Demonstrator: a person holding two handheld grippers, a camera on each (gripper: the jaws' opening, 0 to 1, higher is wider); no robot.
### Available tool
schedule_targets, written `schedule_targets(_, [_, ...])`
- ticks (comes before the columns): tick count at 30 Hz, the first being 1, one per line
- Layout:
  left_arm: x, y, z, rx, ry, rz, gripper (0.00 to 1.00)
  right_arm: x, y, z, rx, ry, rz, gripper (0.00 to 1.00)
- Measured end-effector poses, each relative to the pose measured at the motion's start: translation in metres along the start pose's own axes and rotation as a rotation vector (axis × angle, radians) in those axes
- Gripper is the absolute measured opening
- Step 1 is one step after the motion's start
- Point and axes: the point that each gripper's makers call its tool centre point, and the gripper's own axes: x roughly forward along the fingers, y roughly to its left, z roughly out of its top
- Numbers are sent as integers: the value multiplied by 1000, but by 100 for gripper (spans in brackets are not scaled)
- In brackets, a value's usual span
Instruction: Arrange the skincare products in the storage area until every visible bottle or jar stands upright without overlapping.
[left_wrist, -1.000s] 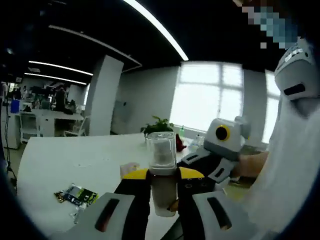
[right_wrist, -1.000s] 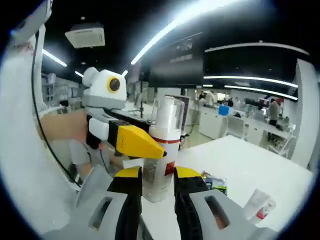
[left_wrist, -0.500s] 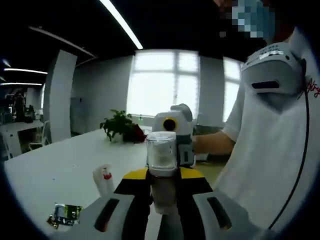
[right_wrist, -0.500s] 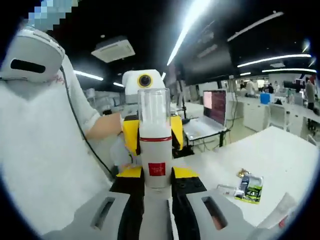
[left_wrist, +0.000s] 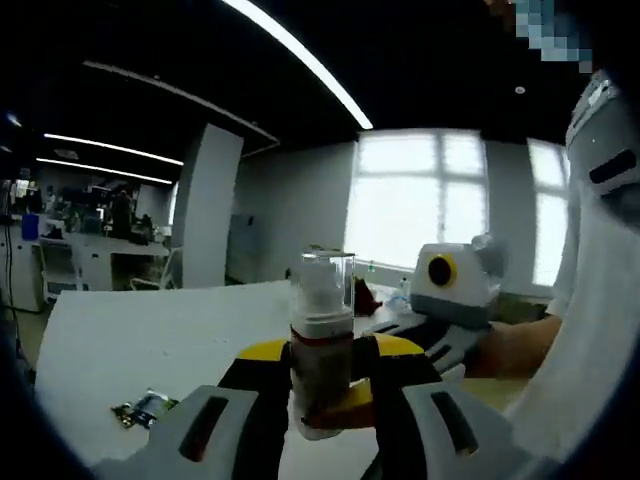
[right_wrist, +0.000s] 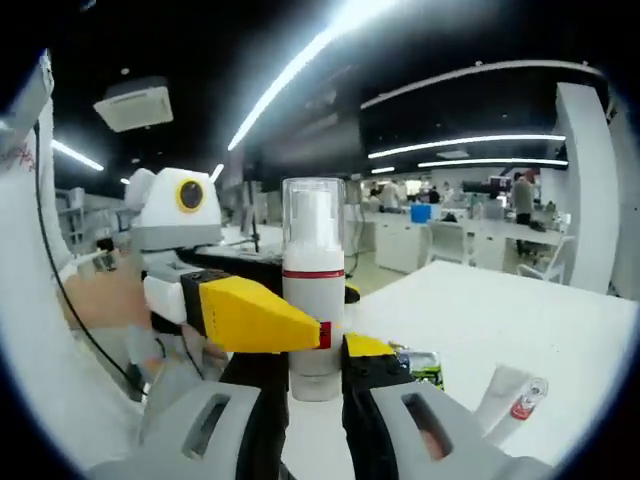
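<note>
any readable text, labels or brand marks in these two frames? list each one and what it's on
None can be read.
Pump bottle: a small red patch shows at the edge of the left gripper's yellow jaw, too small and part hidden.
White tube on the table: a red mark, blurred.
Sachet on the table: print too small.

Pump bottle (right_wrist: 313, 285) between both grippers, above the table (right_wrist: 500, 320).

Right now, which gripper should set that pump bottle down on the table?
Probably the right gripper: it clamps the pump bottle low on its body, upright, above the white table. The left gripper grips it too and could release.
</note>
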Motion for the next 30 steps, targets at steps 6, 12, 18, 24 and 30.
schedule_targets(6, [0, 6, 3, 37, -22, 127, 22, -3, 4, 0, -18, -17, -115, 18])
schedule_targets(12, [1, 0, 1, 29, -30, 127, 19, -9, -1, -5, -3, -25, -189, 18])
schedule_targets(18, [6, -12, -4, 19, -5, 15, 18, -20, -3, -10, -63, -46, -177, 20])
schedule_targets(24, [18, -27, -7, 63, 15, -120, 18, -37, -17, -34, -55, 25, -137, 30])
schedule_targets(30, [36, -39, -21, 111, 36, -277, 18, -74, -35, -50, -96, 84, -46, 23])
